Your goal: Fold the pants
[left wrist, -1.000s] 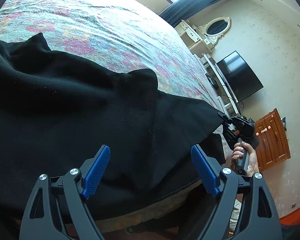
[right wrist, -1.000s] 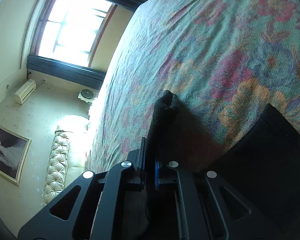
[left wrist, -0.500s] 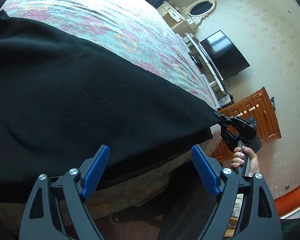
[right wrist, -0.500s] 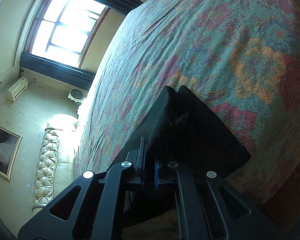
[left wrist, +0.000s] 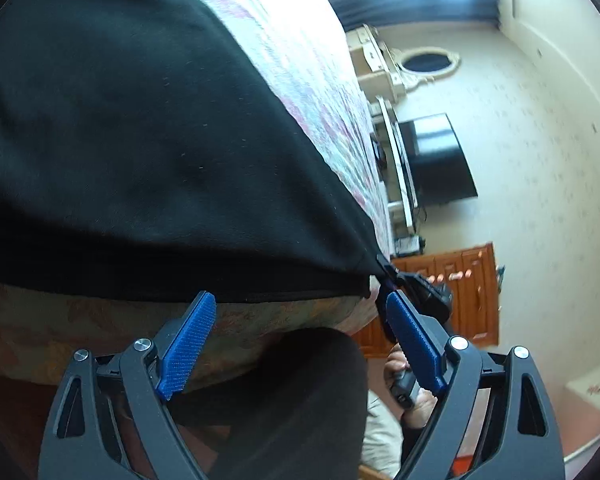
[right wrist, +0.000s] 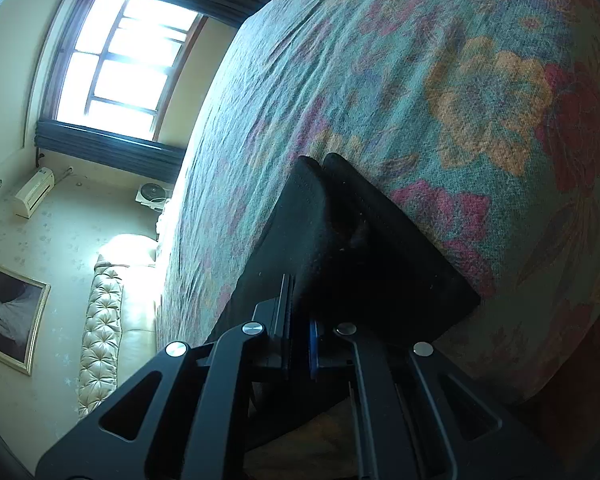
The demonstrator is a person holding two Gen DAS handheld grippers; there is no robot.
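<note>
Left wrist view: the left gripper (left wrist: 296, 340) hangs with jaws released, off the bed (left wrist: 320, 92) edge, where the black pants (left wrist: 140, 140) lie spread.

Right wrist view: the right gripper (right wrist: 300, 344) has its jaws clenched on a pants (right wrist: 340, 248) corner at the bed (right wrist: 420, 80) edge, probably holding it taut for folding.

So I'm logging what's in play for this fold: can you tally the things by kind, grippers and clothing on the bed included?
Grippers: 2, the left gripper open, the right gripper shut on the pants
Pants: 1, black
Bed: 1, floral cover
Total: 4
</note>
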